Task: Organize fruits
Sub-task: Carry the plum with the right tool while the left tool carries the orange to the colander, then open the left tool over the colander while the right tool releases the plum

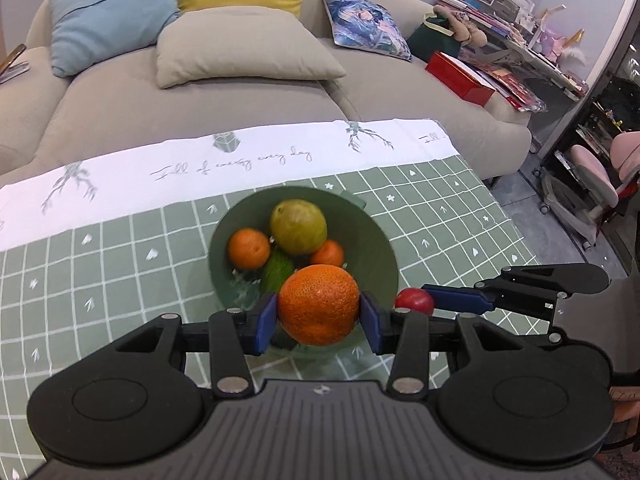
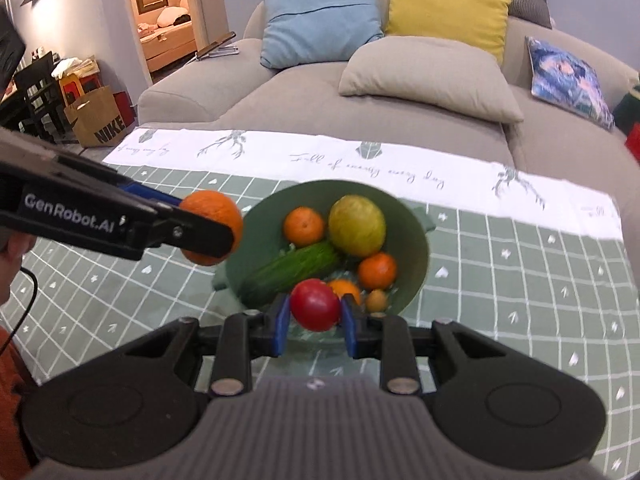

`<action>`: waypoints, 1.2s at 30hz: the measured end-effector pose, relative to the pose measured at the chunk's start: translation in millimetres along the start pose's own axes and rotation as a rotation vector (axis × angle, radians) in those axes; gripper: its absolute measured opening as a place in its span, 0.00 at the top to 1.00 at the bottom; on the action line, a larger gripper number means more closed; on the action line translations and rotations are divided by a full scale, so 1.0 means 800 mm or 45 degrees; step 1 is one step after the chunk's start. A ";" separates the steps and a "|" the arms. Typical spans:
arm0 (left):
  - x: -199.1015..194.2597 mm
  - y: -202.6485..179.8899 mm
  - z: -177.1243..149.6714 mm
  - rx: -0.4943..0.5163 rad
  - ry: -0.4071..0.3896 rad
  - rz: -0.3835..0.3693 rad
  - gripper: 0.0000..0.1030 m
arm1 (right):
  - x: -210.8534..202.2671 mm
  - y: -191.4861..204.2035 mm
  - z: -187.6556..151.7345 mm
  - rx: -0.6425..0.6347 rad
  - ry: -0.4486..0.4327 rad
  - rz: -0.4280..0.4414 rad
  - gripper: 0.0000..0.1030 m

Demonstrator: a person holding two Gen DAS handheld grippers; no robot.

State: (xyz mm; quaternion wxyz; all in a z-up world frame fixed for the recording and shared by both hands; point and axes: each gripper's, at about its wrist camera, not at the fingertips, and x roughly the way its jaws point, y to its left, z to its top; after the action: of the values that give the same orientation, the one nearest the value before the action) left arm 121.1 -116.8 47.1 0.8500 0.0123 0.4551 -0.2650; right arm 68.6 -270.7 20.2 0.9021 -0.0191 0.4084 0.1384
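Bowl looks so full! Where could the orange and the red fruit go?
The green bowl is crowded: big yellow-green fruit, cucumber, small oranges. Bare checkered cloth lies right of it, and more on its left, below the big orange in the left gripper.

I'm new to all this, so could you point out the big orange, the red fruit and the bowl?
Big orange [image 1: 318, 304], left wrist view, front peel.
Red fruit [image 2: 315, 305], right wrist view, front skin.
Bowl [image 2: 414, 236], right wrist view, inner right wall.
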 end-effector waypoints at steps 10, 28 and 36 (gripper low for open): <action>0.061 -0.002 0.030 0.031 0.086 -0.014 0.51 | 0.041 -0.035 0.019 -0.022 0.051 -0.035 0.78; 0.171 0.012 0.040 0.044 0.283 -0.039 0.51 | 0.114 -0.065 0.020 -0.088 0.177 -0.027 0.78; 0.183 0.010 0.040 0.069 0.289 -0.035 0.48 | 0.122 -0.067 0.023 -0.103 0.191 -0.017 0.78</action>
State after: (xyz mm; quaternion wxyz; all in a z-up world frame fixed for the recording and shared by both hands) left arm 214.2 -182.8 -49.9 0.7886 0.0588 0.5413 -0.2858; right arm 157.5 -296.3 -44.3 0.8683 -0.0684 0.4689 0.1469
